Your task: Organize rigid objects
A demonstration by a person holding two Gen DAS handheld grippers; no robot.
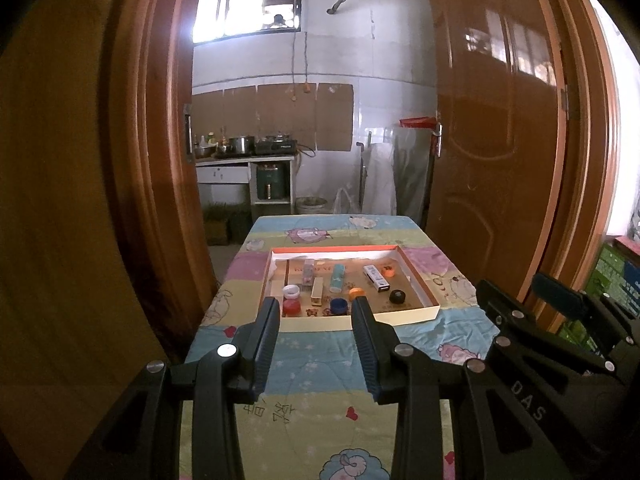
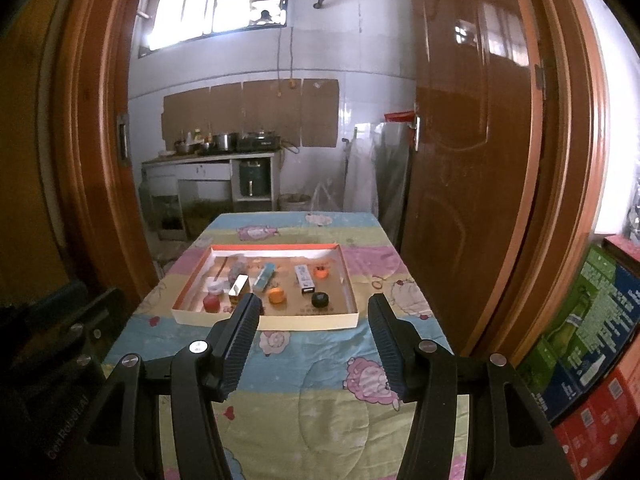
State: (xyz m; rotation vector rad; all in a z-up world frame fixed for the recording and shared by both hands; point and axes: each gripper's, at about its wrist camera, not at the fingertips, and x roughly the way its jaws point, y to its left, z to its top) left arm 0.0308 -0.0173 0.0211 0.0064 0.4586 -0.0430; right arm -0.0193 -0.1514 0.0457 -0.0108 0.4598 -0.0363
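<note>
**A:** Where are the things you are sorting?

**B:** They all lie in the shallow cardboard tray (image 1: 418,286) in the middle of my bench (image 1: 320,368), which wears a pastel cartoon quilt. Along the near wall, from my left: a red cap (image 1: 291,306), a blue cap (image 1: 339,305), an orange cap (image 1: 357,292) and a black cap (image 1: 398,296). A white cap (image 1: 291,291) sits just behind the red one. A gold box (image 1: 317,291) stands upright between the white and blue caps. Farther back lie a teal tube (image 1: 337,277), a clear little case (image 1: 307,272), a white box (image 1: 376,278) and 1 small orange piece (image 1: 387,271) beside it.

**A:** And your tongs?

**B:** My left tongs (image 1: 316,304) hover over the quilt short of the tray, jaws apart with nothing between them. My right tongs (image 2: 314,302) hang level with them to the right, jaws spread a bit wider, also empty. Neither touches the tray.

**A:** What lies around the bench?

**B:** A wooden door (image 2: 472,120) stands open on the right, with stacked printed cartons (image 2: 588,344) near it. Through the doorway is a tiled kitchen with pots on a counter (image 2: 212,156) under a window (image 2: 208,8).
</note>
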